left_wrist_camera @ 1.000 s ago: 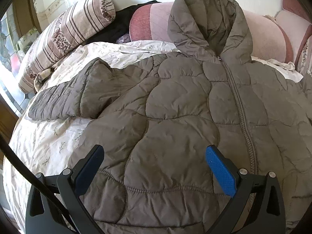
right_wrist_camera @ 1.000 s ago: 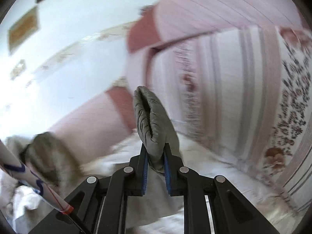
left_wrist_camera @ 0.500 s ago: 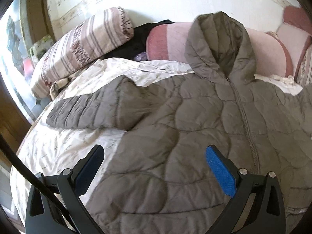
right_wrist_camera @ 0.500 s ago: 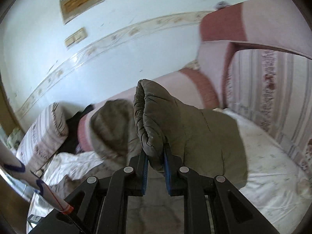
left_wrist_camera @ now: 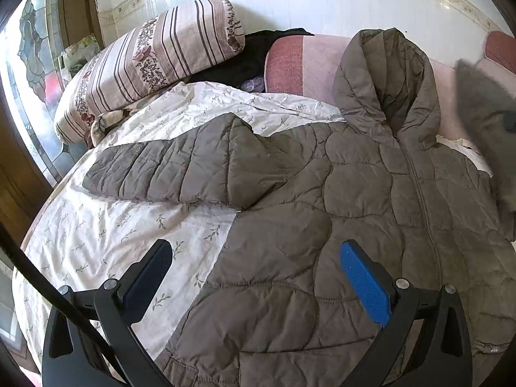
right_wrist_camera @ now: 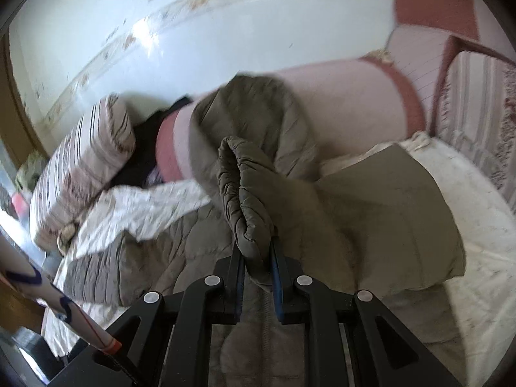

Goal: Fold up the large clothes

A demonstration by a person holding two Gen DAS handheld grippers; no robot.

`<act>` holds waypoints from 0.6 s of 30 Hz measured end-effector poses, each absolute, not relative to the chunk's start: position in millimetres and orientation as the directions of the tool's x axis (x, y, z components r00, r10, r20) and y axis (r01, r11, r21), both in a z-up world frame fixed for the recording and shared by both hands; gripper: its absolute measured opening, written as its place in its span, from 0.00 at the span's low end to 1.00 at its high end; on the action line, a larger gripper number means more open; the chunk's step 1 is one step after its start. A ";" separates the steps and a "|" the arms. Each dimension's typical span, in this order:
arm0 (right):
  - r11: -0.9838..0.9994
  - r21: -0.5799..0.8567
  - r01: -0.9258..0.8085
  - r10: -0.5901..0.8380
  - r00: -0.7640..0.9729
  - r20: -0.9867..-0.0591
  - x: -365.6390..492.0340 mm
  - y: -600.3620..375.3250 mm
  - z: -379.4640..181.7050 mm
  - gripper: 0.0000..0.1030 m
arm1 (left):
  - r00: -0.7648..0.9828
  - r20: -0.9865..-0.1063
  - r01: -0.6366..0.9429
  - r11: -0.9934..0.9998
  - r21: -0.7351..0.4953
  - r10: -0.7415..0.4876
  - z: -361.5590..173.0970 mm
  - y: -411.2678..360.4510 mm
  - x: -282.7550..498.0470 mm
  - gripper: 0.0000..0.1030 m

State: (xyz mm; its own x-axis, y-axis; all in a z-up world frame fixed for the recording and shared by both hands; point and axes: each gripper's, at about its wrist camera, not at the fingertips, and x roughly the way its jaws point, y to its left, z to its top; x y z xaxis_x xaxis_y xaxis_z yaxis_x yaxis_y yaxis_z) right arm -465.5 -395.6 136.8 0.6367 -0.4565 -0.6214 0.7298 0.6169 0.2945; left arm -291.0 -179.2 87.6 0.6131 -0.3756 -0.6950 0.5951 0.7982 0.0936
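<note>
A grey-brown quilted hooded jacket [left_wrist_camera: 338, 213] lies front up on the bed, hood [left_wrist_camera: 387, 84] against the pink headboard cushions. Its left sleeve [left_wrist_camera: 180, 167] stretches out to the left on the sheet. My left gripper [left_wrist_camera: 254, 277] is open and empty, hovering above the jacket's lower left edge. My right gripper [right_wrist_camera: 256, 258] is shut on the cuff [right_wrist_camera: 245, 193] of the other sleeve and holds it lifted above the jacket's body [right_wrist_camera: 200, 251]; the raised sleeve shows blurred at the right edge of the left wrist view [left_wrist_camera: 483, 122].
The bed has a white leaf-print sheet [left_wrist_camera: 106, 235]. A striped floral bolster pillow [left_wrist_camera: 151, 61] lies at the back left beside a black garment [left_wrist_camera: 248, 54]. Pink cushions [left_wrist_camera: 309, 61] line the wall. Another striped pillow [right_wrist_camera: 477, 103] stands at the right.
My right gripper has swung left with the sleeve cuff, carrying it from the right-hand pillows over the jacket body. My left gripper has pulled back and shifted left, showing more sheet.
</note>
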 end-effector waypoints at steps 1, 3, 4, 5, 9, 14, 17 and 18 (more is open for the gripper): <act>0.623 0.297 0.723 -0.438 0.637 -0.634 -454.6 -393.7 126.9 0.15 | 0.609 -0.699 0.595 0.799 0.090 -0.375 86.8 -179.7 -289.2 1.00; 0.631 0.297 0.717 -0.413 0.635 -0.653 -439.1 -390.6 112.2 0.15 | 0.599 -0.711 0.591 0.802 0.083 -0.369 84.5 -179.6 -285.0 1.00; 0.636 0.298 0.712 -0.400 0.634 -0.661 -432.1 -389.1 105.7 0.15 | 0.595 -0.714 0.589 0.804 0.077 -0.367 83.9 -179.4 -283.1 1.00; 0.642 0.300 0.706 -0.386 0.635 -0.669 -424.6 -387.2 97.8 0.15 | 0.592 -0.719 0.586 0.807 0.072 -0.365 83.0 -178.9 -280.9 1.00; 0.671 0.295 0.680 -0.354 0.644 -0.678 -402.9 -377.7 78.6 0.15 | 0.585 -0.728 0.582 0.810 0.071 -0.357 79.9 -179.1 -277.2 1.00; 0.690 0.292 0.662 -0.325 0.644 -0.693 -391.9 -373.3 67.7 0.20 | 0.572 -0.742 0.584 0.808 0.071 -0.349 74.6 -183.0 -275.4 1.00; 0.709 0.310 0.633 -0.276 0.654 -0.705 -392.6 -372.7 64.4 0.45 | 0.568 -0.745 0.584 0.809 0.064 -0.351 73.9 -185.2 -275.6 1.00; 0.717 0.318 0.621 -0.263 0.663 -0.701 -395.6 -372.2 65.6 0.48 | 0.566 -0.745 0.586 0.808 0.063 -0.353 73.5 -186.5 -276.0 1.00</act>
